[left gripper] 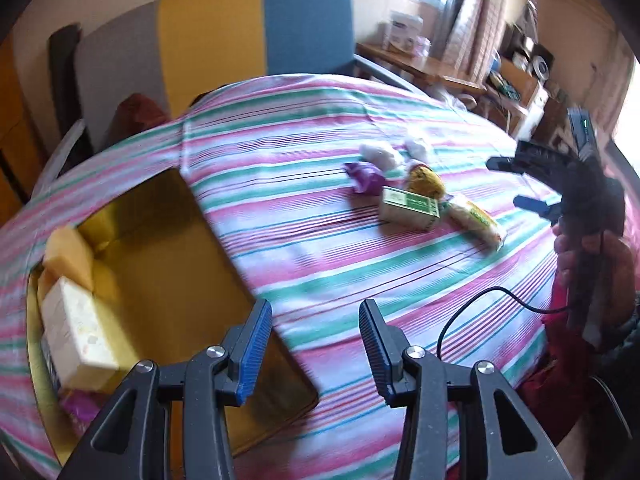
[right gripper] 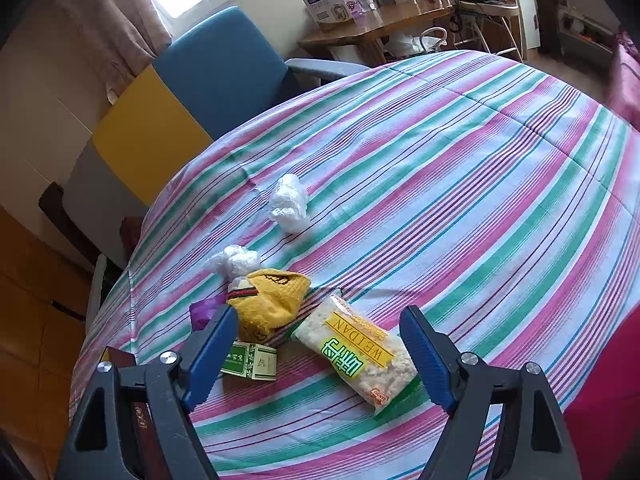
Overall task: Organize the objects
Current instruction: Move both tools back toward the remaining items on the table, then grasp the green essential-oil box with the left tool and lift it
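Observation:
A cluster of items lies on the striped tablecloth: a snack packet (right gripper: 360,356) (left gripper: 476,218), a green-and-cream box (right gripper: 250,361) (left gripper: 408,206), a yellow knitted piece (right gripper: 272,300) (left gripper: 426,180), a purple wrapper (left gripper: 366,176) (right gripper: 202,312) and two crumpled white bags (right gripper: 290,204) (right gripper: 236,262). My right gripper (right gripper: 320,356) is open, just above the snack packet. It also shows in the left wrist view (left gripper: 516,184). My left gripper (left gripper: 316,350) is open and empty at the edge of a golden box (left gripper: 168,260), which holds a cream carton (left gripper: 80,328) and a yellow block (left gripper: 70,256).
The round table wears a pink, green and white striped cloth (right gripper: 460,200). A blue and yellow chair (left gripper: 260,40) (right gripper: 224,68) stands behind it. A wooden side table (right gripper: 372,28) with boxes stands at the back. A black cable (left gripper: 472,308) trails over the cloth by the right hand.

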Action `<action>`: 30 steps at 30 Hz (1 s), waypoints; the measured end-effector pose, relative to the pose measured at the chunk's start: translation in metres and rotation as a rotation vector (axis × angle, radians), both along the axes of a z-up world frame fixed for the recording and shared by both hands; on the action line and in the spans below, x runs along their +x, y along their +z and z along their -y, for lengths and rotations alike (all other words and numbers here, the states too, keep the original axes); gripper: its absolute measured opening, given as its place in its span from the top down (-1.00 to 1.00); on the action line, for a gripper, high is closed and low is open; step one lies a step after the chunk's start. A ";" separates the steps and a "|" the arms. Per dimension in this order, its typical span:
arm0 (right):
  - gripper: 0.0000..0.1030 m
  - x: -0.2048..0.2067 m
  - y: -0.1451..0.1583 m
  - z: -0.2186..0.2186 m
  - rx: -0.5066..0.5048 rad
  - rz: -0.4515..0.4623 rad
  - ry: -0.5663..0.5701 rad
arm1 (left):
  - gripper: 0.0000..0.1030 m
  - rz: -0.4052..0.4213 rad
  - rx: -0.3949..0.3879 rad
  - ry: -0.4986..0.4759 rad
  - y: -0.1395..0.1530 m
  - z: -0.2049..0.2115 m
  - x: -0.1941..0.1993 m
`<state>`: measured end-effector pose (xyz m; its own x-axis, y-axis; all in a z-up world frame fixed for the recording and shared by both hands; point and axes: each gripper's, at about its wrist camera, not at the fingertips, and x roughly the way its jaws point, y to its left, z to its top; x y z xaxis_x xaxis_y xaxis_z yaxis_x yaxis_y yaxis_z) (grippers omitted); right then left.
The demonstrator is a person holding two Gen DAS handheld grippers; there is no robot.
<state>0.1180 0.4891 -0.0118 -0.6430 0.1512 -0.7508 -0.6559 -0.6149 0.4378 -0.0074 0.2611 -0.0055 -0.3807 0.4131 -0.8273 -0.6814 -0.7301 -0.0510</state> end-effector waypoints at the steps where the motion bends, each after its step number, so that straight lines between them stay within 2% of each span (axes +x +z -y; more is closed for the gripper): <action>1: -0.62 -0.001 -0.001 -0.001 -0.004 -0.001 0.002 | 0.10 -0.004 -0.010 -0.024 -0.003 -0.012 0.001; 6: -0.65 0.000 -0.002 -0.002 -0.031 -0.018 0.011 | 0.07 0.045 -0.001 -0.094 -0.014 -0.058 -0.002; 8: -0.66 0.001 -0.003 -0.002 -0.042 -0.023 0.015 | -0.15 0.052 -0.003 -0.136 -0.017 -0.079 -0.004; 9: -0.66 0.001 -0.003 -0.003 -0.047 -0.025 0.019 | -0.39 0.053 0.000 -0.157 -0.018 -0.088 -0.005; 10: -0.66 0.001 -0.004 -0.003 -0.054 -0.028 0.021 | -0.52 0.048 0.003 -0.181 -0.020 -0.099 -0.005; 13: -0.67 0.001 -0.005 -0.004 -0.072 -0.035 0.025 | -0.53 0.033 -0.037 -0.251 -0.028 -0.133 -0.007; 17: -0.68 0.001 -0.008 -0.005 -0.104 -0.050 0.031 | -0.55 0.020 -0.083 -0.293 -0.044 -0.163 -0.015; 27: -0.70 -0.002 -0.012 -0.006 -0.147 -0.054 0.049 | -0.59 0.039 -0.136 -0.259 -0.075 -0.197 -0.045; 29: -0.70 -0.002 -0.013 -0.006 -0.144 -0.050 0.049 | -0.42 0.070 -0.127 -0.240 -0.081 -0.198 -0.051; 30: -0.70 -0.003 -0.013 -0.006 -0.144 -0.049 0.047 | -0.43 0.081 -0.110 -0.236 -0.083 -0.197 -0.052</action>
<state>0.1155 0.4951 -0.0247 -0.6832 0.0134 -0.7301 -0.6037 -0.5728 0.5544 -0.0599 0.4576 -0.0882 -0.2152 0.3884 -0.8960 -0.8306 -0.5554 -0.0412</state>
